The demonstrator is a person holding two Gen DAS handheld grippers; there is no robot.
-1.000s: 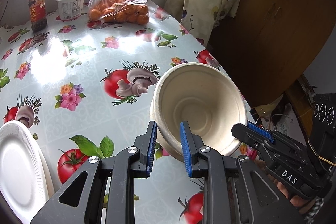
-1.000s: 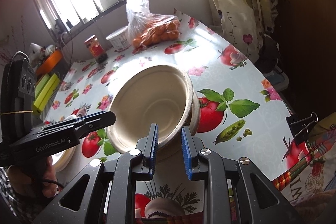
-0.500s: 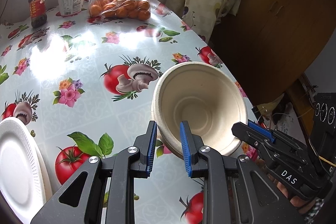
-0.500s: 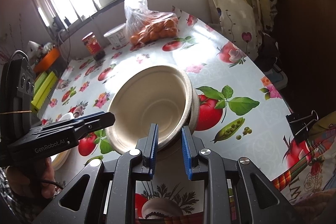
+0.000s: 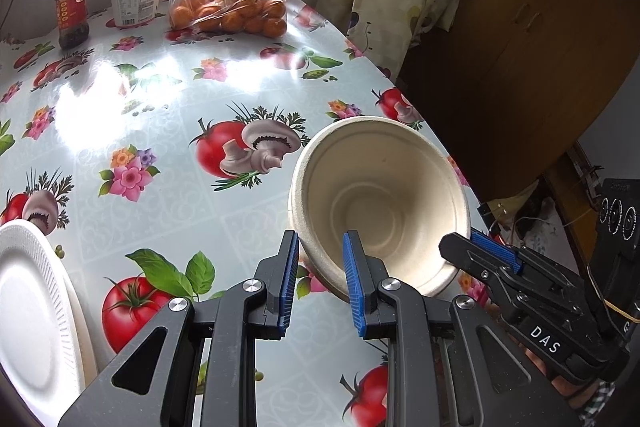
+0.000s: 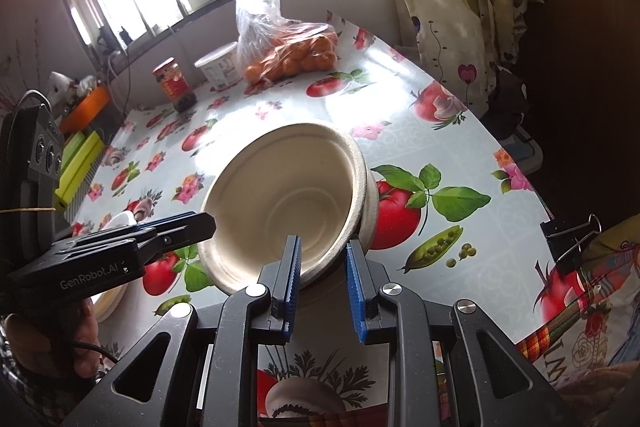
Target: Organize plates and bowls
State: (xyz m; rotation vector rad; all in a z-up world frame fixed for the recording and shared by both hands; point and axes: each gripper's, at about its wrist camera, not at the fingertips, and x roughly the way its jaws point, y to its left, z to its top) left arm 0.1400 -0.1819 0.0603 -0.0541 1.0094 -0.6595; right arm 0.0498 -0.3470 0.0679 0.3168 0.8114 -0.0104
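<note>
Two gripper [image 5: 320,283] labels: "DAS", "GenRobot.AI"

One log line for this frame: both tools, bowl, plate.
left tool: shut on bowl rim | right tool: shut on bowl rim | bowl: tilted, nested stack | plate: on table, untouched

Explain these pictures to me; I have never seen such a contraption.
No robot here: a person holds a two-finger clamp in each hand, and each clamp carries a wide-angle camera that looks along its blue-padded fingers. One picture comes from the left gripper, the other from the right gripper. Both grip the rim of a beige bowl, which looks like two nested bowls, tilted above the table. On the table are a white plate, a bag of oranges, a jar and a white tub.
</note>
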